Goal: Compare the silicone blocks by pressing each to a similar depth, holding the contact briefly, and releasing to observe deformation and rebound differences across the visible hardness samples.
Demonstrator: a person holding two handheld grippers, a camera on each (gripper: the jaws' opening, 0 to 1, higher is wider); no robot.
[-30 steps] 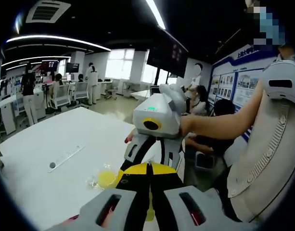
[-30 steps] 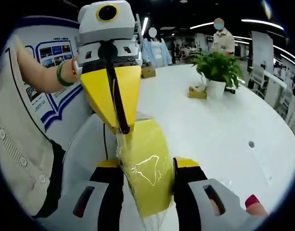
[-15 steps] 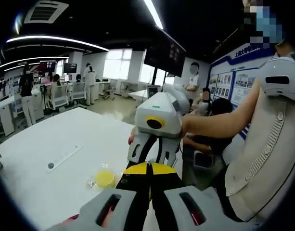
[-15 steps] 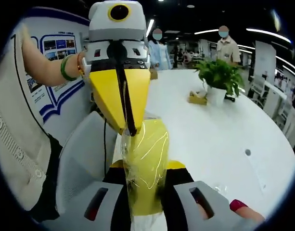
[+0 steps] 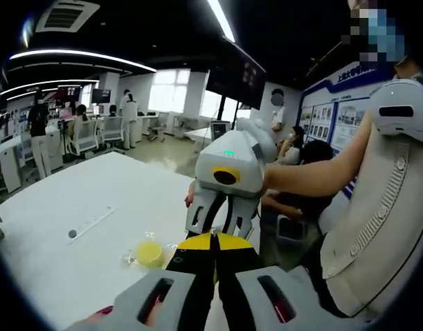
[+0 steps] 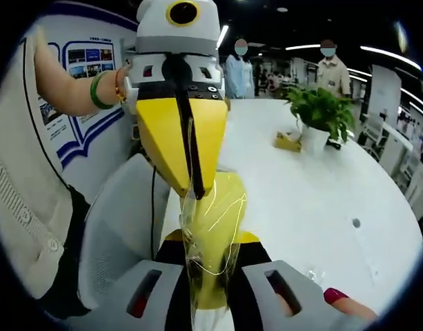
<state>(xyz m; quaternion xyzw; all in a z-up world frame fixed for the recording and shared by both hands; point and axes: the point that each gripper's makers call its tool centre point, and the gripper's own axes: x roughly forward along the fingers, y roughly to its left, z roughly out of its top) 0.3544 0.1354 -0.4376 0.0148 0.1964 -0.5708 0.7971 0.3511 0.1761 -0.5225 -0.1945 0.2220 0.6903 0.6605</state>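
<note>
Over a white table (image 6: 315, 200) with a potted plant (image 6: 313, 114), both grippers pinch 1 wrapped yellow block (image 6: 212, 227).

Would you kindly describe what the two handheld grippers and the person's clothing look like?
The left gripper has yellow, black-edged jaws, a white-grey body and a yellow-ringed lens. The right gripper has a white body with a green light. The person wears a cream knitted top, a green bangle and red nail polish.
</note>
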